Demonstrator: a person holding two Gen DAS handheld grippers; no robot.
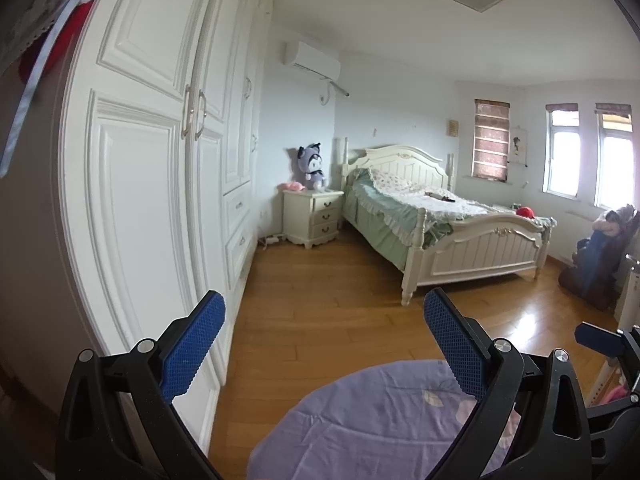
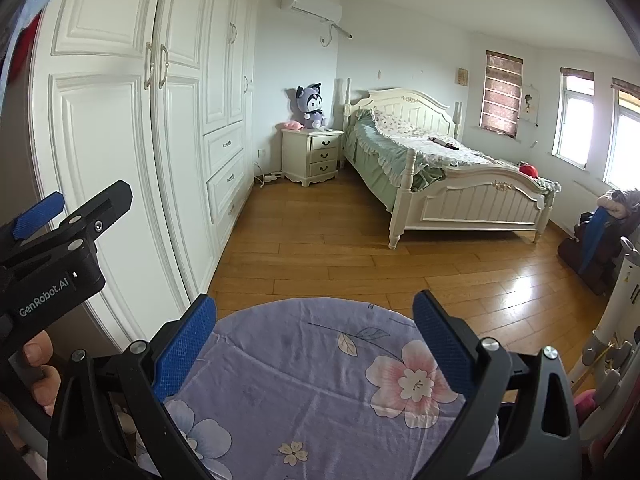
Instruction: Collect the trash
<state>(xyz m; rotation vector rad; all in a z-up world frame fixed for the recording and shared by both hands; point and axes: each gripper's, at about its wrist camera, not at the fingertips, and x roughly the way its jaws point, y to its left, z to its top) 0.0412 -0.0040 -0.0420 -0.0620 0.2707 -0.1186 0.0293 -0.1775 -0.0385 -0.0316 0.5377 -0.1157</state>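
Note:
My left gripper (image 1: 324,344) stands open with nothing between its blue pads, held over the wooden floor (image 1: 332,304) near the wardrobe. My right gripper (image 2: 314,344) is open too, empty, above a round table covered with a purple flowered cloth (image 2: 304,392). The left gripper also shows at the left edge of the right wrist view, with a hand (image 2: 40,376) holding it. No piece of trash is plainly visible in either view. A small dark object (image 2: 444,143) lies on the bed; what it is I cannot tell.
A tall white wardrobe (image 1: 152,184) runs along the left. A cream bed (image 2: 452,176) and nightstand (image 2: 312,154) with a purple plush toy (image 2: 311,106) stand at the far wall. A chair with piled clothes (image 2: 600,232) is at the right.

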